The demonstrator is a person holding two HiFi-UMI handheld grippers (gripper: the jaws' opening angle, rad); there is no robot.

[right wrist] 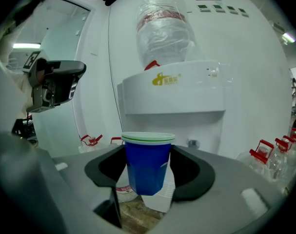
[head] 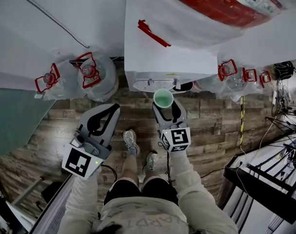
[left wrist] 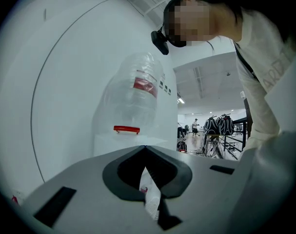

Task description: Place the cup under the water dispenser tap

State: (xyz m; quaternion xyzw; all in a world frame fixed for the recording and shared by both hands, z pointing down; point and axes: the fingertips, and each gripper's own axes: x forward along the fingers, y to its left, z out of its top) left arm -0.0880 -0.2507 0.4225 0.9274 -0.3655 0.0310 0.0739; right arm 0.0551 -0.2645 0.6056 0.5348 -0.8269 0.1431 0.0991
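The right gripper (right wrist: 148, 152) is gripping a blue cup (right wrist: 147, 172). Its jaws are standing apart only by the cup's width and pressing on the cup's sides just below the white, green-edged rim. The cup is riding upright, mouth up and long axis vertical. Straight ahead, on the far side, the white water dispenser (right wrist: 187, 96) is facing the person with a clear bottle (right wrist: 162, 28) seated on top. The cup is hanging just short of the recess under the dispenser's overhanging front. A small grey fitting (right wrist: 192, 143) is showing at the back of that recess, slightly right of the cup. It is looking like the tap to me, though it is too small to be sure. As I am judging it, the coming move is running forward and a touch right, with the cup held level. The left gripper (left wrist: 145, 149) is hanging off to the left with its jaws closed tip to tip and nothing between them. It is lying farther from the recess and taking no part. Spare bottles (head: 96, 77) are lying on the wooden floor (head: 211, 126) on both sides of the dispenser, apart from the cup.
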